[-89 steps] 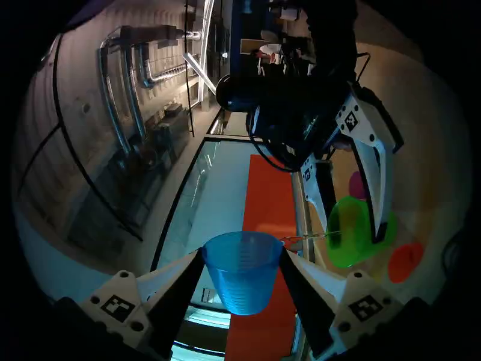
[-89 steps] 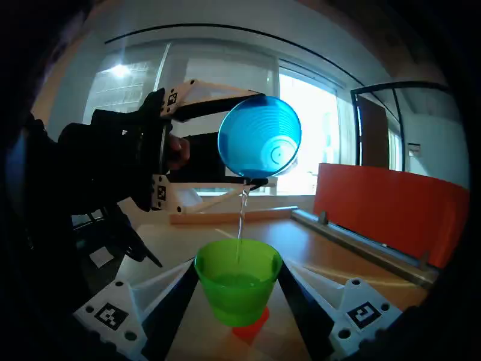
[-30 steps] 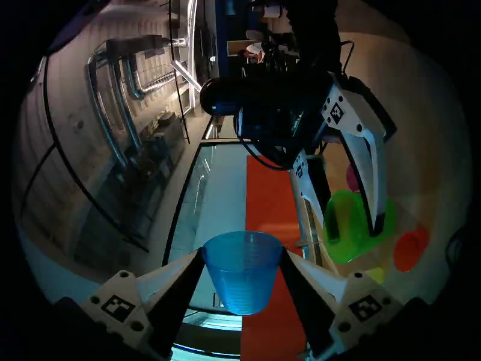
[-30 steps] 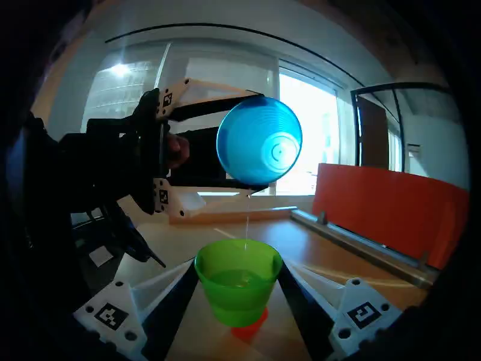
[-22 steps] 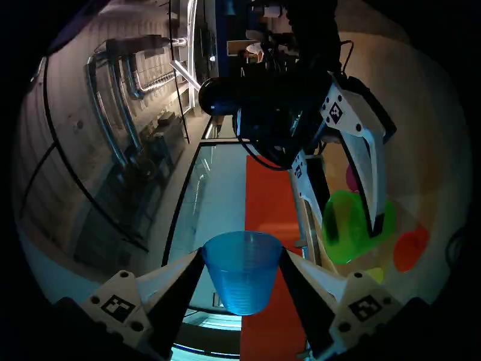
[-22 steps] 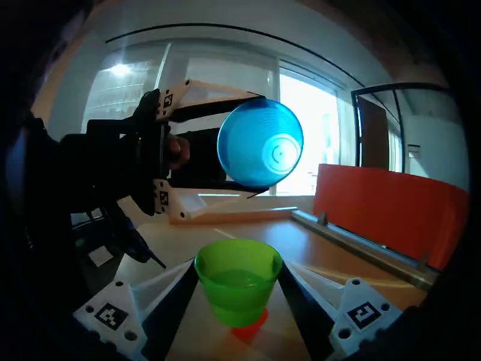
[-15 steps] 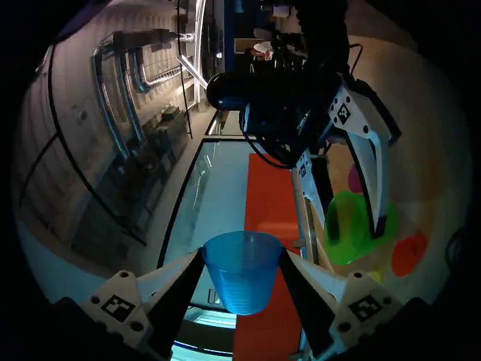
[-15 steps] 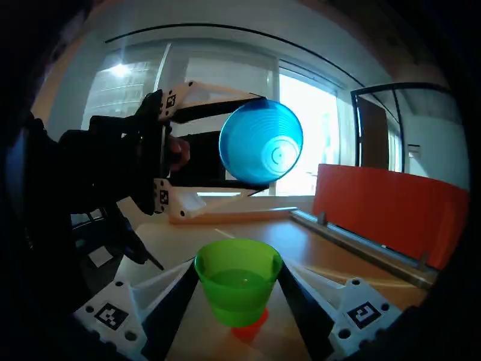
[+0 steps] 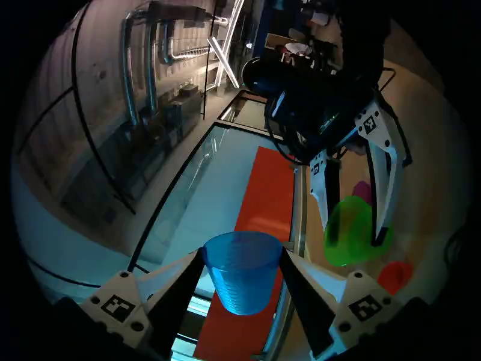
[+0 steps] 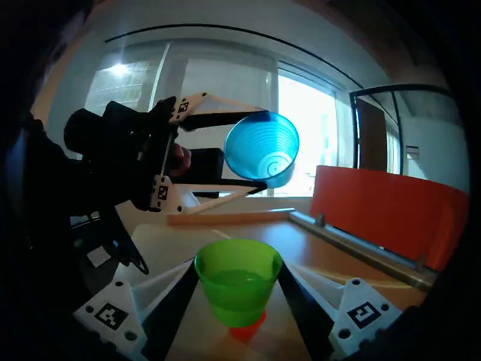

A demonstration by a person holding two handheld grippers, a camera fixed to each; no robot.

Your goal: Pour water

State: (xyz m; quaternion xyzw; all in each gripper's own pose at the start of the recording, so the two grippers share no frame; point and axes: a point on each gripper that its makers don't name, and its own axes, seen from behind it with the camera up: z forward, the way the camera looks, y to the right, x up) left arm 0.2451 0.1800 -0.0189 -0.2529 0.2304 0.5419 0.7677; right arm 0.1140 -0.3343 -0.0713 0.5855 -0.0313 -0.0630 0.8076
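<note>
An orange partition panel is seen along one edge of a wooden table, with a metal rail at its foot. A wooden strip is laid before a bright window. In the left gripper view, pipes are shown overhead, and a red object and a pink object on the table.

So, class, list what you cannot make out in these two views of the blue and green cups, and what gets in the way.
Water left in the blue cup: right gripper view, backlit by the window, too far to tell.
Red object: right gripper view, the green cup covers most of it.
Pink object: left gripper view, too small and dim to identify.
</note>
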